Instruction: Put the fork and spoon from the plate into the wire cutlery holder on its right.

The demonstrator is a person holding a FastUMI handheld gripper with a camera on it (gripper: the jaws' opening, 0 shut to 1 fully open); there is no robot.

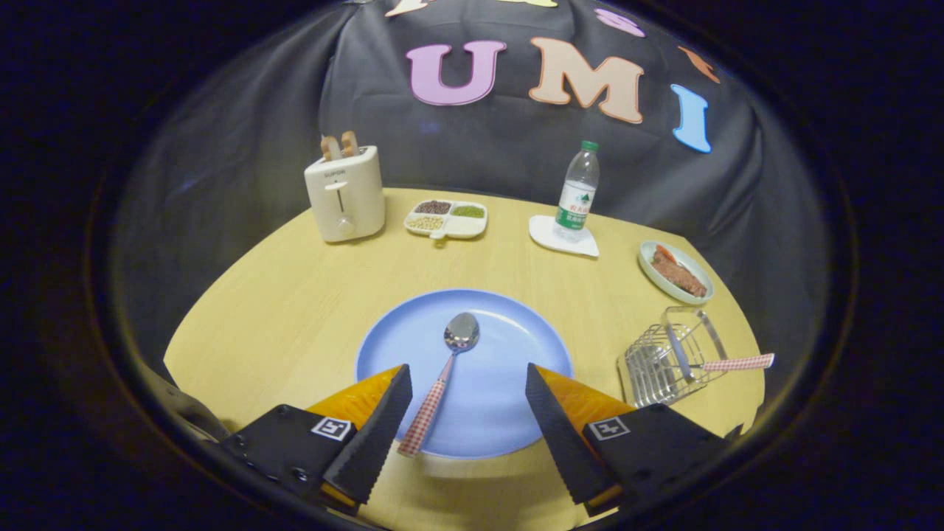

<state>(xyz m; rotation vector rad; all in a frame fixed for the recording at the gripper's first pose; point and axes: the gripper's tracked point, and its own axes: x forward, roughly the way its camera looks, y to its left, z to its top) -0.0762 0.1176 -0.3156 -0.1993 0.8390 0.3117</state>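
A blue plate lies on the wooden table just ahead of my fingers. On it rests a spoon with a shiny bowl and a red-checked handle; the handle end runs back between my fingers, close to the left fingertip. My gripper is open above the plate's near half, touching nothing. To the plate's right stands the wire cutlery holder, with the fork lying in it, its red-checked handle sticking out to the right.
Along the table's far side stand a white toaster with toast, a divided dish of beans, a water bottle on a white coaster and an oval dish of food behind the holder.
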